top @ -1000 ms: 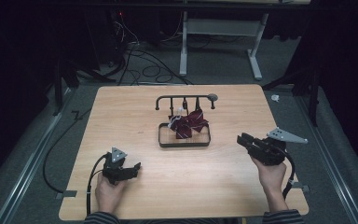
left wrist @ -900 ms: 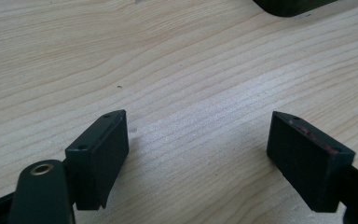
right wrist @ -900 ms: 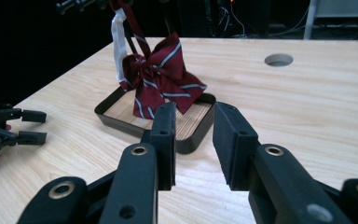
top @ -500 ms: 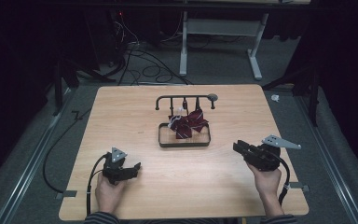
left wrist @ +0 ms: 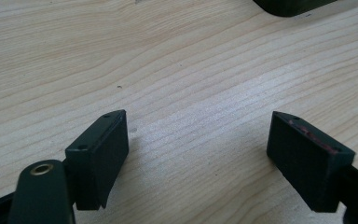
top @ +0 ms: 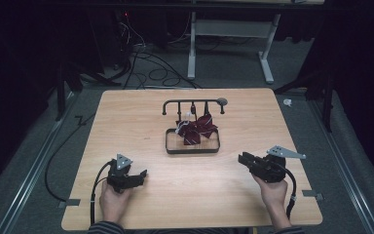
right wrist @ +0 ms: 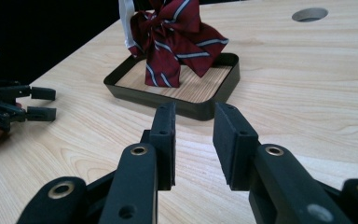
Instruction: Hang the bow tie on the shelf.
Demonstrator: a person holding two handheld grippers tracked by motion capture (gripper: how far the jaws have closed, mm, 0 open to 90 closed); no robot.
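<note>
Left gripper: While it rests low on the surface (top: 141, 126) at the near left, well apart from the tray, the left gripper (top: 137, 176) has its jaws spread wide with only bare wood between them; its own view shows the same (left wrist: 198, 144).
Bow: A dark red striped bow (top: 198, 130) sits in the tray (top: 193, 150) at mid-surface, under the rack (top: 195, 102) behind the tray; in the right gripper view the bow (right wrist: 177, 39) stands up from the tray floor, with a white strap (right wrist: 127, 28) running up on its left.
Handling: Judging by its folds, the bow is soft, light cloth that will crumple and give under the pads, with no risk of breaking, though it may drag or snag on the rack if the strap is hooked there; whether it is hooked I cannot tell.
Where to grip: The central knot looks firmest, so a pinch there should hold better than one on a loose loop or tail.
Right gripper: The right gripper (top: 246, 160) hovers at the near right of the tray, aimed toward it, its jaws partly apart and holding nothing, as its own view confirms (right wrist: 193, 140).
</note>
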